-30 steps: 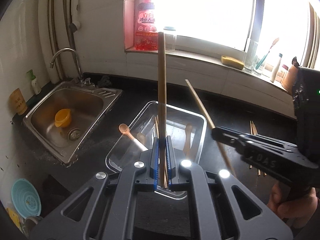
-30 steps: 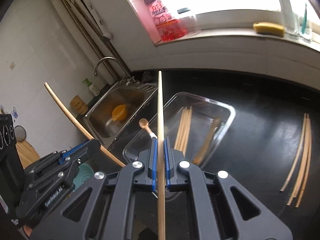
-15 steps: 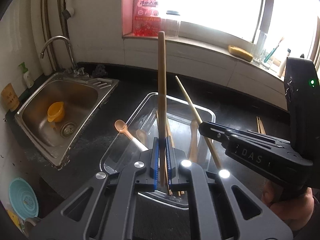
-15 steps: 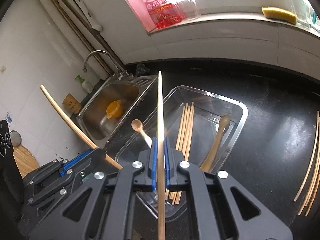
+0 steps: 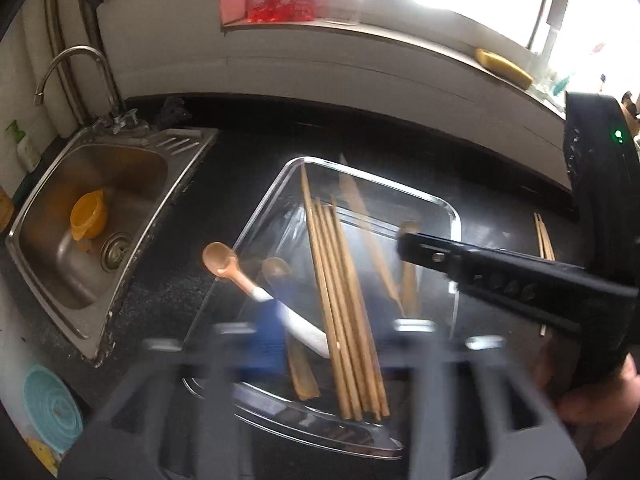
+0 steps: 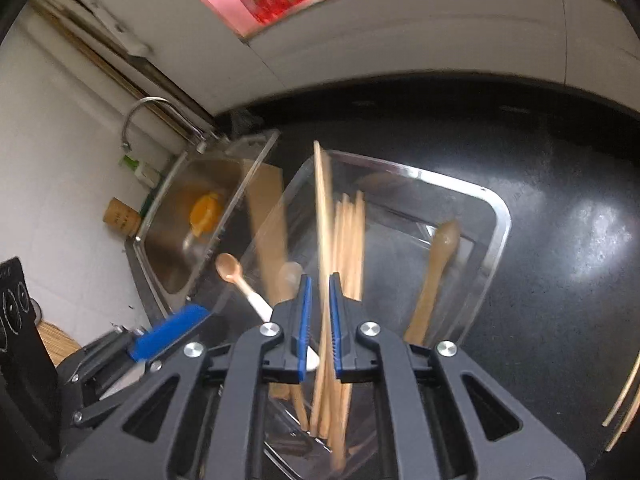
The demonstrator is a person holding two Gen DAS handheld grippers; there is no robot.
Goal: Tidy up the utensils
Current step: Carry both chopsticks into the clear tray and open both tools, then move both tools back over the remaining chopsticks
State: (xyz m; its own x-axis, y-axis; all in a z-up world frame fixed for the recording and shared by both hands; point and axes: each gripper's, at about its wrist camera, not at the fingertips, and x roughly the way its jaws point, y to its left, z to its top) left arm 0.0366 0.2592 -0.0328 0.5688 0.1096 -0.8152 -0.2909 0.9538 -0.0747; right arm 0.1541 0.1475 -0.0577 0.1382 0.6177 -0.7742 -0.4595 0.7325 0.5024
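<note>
Over the clear tray (image 6: pixel 496 208), my right gripper (image 6: pixel 319 312) stood parted, its chopstick (image 6: pixel 322 200) apparently dropping onto the bundle; my left gripper (image 5: pixel 332 332) blurred, unreadable. Loose chopsticks (image 5: pixel 544 236) beside the tray remained.

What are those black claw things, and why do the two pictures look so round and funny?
There is no robot here. A person holds a pair of tongs in each hand, and each pair carries a small wide-eyed camera, which bends the picture. One picture looks along the left tongs, the other along the right tongs. Both pairs are open. On the black counter sits a clear tray with a bundle of chopsticks inside, and a small spoon leans over its edge. One blurry chopstick stands between the right tongs, loose and not squeezed. The spare chopsticks lie on the counter, and a sink is next to the tray.
</note>
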